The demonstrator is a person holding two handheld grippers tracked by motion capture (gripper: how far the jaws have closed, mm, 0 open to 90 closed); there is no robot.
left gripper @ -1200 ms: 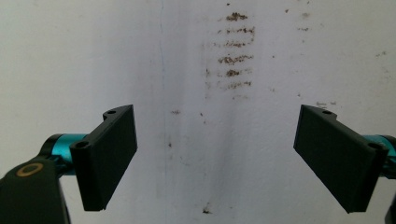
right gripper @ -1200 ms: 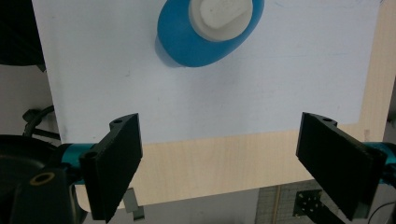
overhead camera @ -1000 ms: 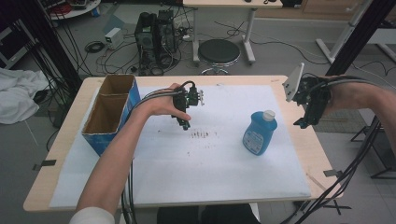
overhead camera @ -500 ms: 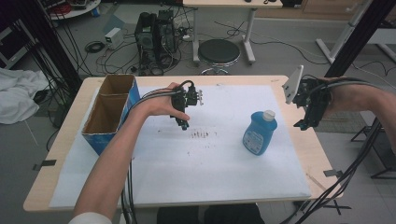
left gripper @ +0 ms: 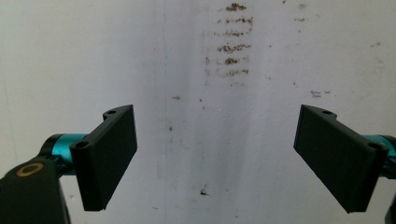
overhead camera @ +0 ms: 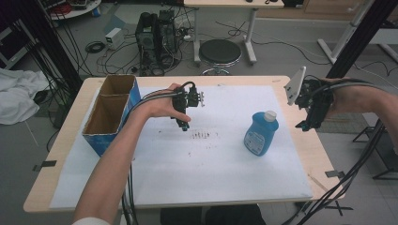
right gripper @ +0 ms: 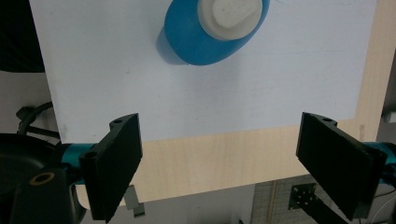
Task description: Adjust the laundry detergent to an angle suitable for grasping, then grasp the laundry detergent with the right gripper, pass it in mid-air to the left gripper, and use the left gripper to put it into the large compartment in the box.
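High view: left gripper (overhead camera: pixel 184 125), jaws spread and empty, hangs over the white sheet (overhead camera: pixel 187 178) at table centre, brown smudges (overhead camera: pixel 202 136) just at its 4 o'clock. Right gripper (overhead camera: pixel 304 125), jaws likewise spread and empty, hovers over the table's 3 o'clock edge, apart from the blue bottle (overhead camera: pixel 261 133) with white cap standing near at its 9 o'clock. Open cardboard box (overhead camera: pixel 112 115) sits at the table's 9 o'clock side.
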